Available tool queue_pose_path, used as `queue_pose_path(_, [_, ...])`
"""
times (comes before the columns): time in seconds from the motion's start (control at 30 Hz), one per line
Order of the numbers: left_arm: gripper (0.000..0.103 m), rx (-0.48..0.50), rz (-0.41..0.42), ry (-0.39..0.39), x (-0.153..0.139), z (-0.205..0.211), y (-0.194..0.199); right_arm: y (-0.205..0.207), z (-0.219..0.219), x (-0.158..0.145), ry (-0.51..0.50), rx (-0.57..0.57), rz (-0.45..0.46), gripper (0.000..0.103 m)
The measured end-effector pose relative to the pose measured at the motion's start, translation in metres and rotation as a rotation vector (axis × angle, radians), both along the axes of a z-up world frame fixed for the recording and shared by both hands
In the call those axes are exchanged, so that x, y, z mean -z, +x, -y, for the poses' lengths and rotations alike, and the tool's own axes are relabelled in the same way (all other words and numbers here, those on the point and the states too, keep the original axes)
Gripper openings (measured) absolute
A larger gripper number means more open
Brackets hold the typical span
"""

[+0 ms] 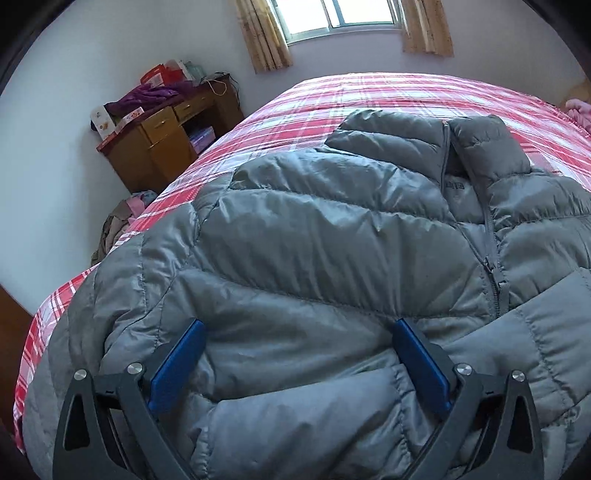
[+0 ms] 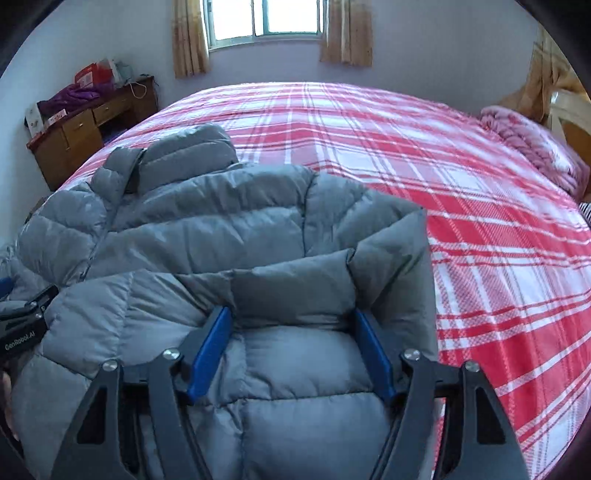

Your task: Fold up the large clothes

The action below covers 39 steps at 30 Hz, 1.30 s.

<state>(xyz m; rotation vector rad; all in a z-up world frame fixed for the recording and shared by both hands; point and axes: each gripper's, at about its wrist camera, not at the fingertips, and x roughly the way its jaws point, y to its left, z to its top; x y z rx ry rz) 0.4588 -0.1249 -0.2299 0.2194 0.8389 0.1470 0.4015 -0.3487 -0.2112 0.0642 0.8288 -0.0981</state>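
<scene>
A grey quilted puffer jacket (image 1: 314, 229) lies zipped, front up, on a bed with a red and white plaid cover (image 1: 369, 96), collar toward the window. My left gripper (image 1: 299, 326) is open, its blue pads either side of the jacket's lower left part. In the right wrist view the jacket (image 2: 207, 225) has its right sleeve folded across the front. My right gripper (image 2: 291, 315) is open, its pads straddling a bunched fold of the jacket's lower right part. The left gripper's body (image 2: 22, 325) shows at the left edge of the right wrist view.
A wooden desk (image 1: 162, 140) with boxes and purple cloth stands by the far left wall. A pile of clothes (image 1: 122, 221) lies on the floor beside the bed. A pink blanket (image 2: 528, 144) lies at the bed's far right. A curtained window (image 2: 264, 18) is behind.
</scene>
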Motion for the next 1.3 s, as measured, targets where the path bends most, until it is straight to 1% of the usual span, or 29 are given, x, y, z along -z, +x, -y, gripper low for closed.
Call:
queue_pose_path(0.1, [0.102, -0.001, 0.003, 0.004, 0.001, 0.0, -0.001, 0.004, 0.001, 0.002, 0.002, -0.001, -0.011, 0.072])
queue_pose_path(0.23, [0.102, 0.0, -0.009, 0.0, 0.002, 0.001, -0.002, 0.006, -0.001, 0.002, -0.019, 0.001, -0.018, 0.072])
queue_pose_path(0.3, [0.102, 0.003, -0.044, -0.022, -0.01, -0.007, -0.005, 0.008, -0.004, 0.0, -0.035, 0.002, -0.025, 0.072])
queue_pose_path(0.37, [0.102, -0.024, -0.006, -0.073, -0.034, -0.023, -0.017, 0.001, -0.008, -0.007, -0.065, -0.003, -0.038, 0.072])
queue_pose_path(0.4, [0.102, -0.018, 0.031, -0.11, -0.047, -0.03, -0.029, -0.009, -0.01, -0.016, -0.065, 0.0, -0.02, 0.072])
queue_pose_path(0.43, [0.102, 0.001, 0.069, -0.149, -0.059, -0.035, -0.043, -0.023, -0.012, -0.028, -0.042, -0.011, 0.014, 0.073])
queue_pose_path(0.47, [0.102, 0.032, 0.099, -0.18, -0.067, -0.038, -0.057, -0.038, -0.014, -0.038, -0.019, -0.02, 0.042, 0.077])
queue_pose_path(0.5, [0.102, 0.044, 0.113, -0.186, -0.068, -0.037, -0.066, -0.049, -0.016, -0.044, -0.009, -0.023, 0.061, 0.082])
queue_pose_path(0.57, [0.102, 0.053, 0.102, -0.157, -0.058, -0.03, -0.075, -0.075, -0.023, -0.05, 0.013, -0.04, 0.105, 0.083])
queue_pose_path(0.6, [0.102, 0.057, 0.079, -0.126, -0.048, -0.025, -0.075, -0.083, -0.028, -0.045, 0.028, -0.055, 0.103, 0.083])
queue_pose_path(0.67, [0.102, 0.04, 0.017, -0.067, -0.028, -0.018, -0.069, -0.084, -0.035, -0.03, 0.047, -0.066, 0.057, 0.083])
queue_pose_path(0.7, [0.102, 0.035, -0.007, -0.066, -0.021, -0.015, -0.067, -0.082, -0.039, -0.021, 0.042, -0.07, 0.034, 0.083])
queue_pose_path(0.8, [0.102, 0.038, -0.016, -0.083, -0.009, -0.016, -0.065, -0.081, -0.04, -0.009, 0.022, -0.056, 0.026, 0.083])
queue_pose_path(0.93, [0.102, 0.036, -0.038, -0.108, -0.005, -0.019, -0.058, -0.076, -0.039, 0.001, 0.01, -0.056, -0.012, 0.084])
queue_pose_path(1.0, [0.102, 0.039, -0.053, -0.103, -0.011, -0.023, -0.057, -0.074, -0.043, 0.004, -0.02, -0.054, -0.025, 0.085])
queue_pose_path(1.07, [0.102, 0.028, -0.035, -0.107, -0.029, -0.034, -0.064, -0.074, -0.046, 0.002, -0.047, -0.056, -0.037, 0.084])
queue_pose_path(1.1, [0.102, 0.026, 0.006, -0.127, -0.051, -0.049, -0.076, -0.08, -0.045, -0.002, -0.058, -0.054, -0.03, 0.083])
queue_pose_path(1.13, [0.102, 0.033, 0.043, -0.142, -0.068, -0.063, -0.087, -0.09, -0.044, -0.012, -0.07, -0.036, -0.003, 0.083])
queue_pose_path(1.17, [0.102, 0.038, 0.076, -0.144, -0.082, -0.079, -0.097, -0.105, -0.041, -0.023, -0.052, -0.021, 0.042, 0.085])
queue_pose_path(1.2, [0.102, 0.034, 0.097, -0.129, -0.092, -0.094, -0.107, -0.116, -0.04, -0.031, -0.028, -0.022, 0.068, 0.087])
queue_pose_path(1.23, [0.102, 0.018, 0.112, -0.092, -0.101, -0.119, -0.121, -0.128, -0.039, -0.038, -0.004, -0.036, 0.08, 0.088])
queue_pose_path(1.3, [0.102, -0.027, 0.114, -0.046, -0.105, -0.168, -0.14, -0.156, -0.042, -0.047, 0.012, -0.073, 0.078, 0.09])
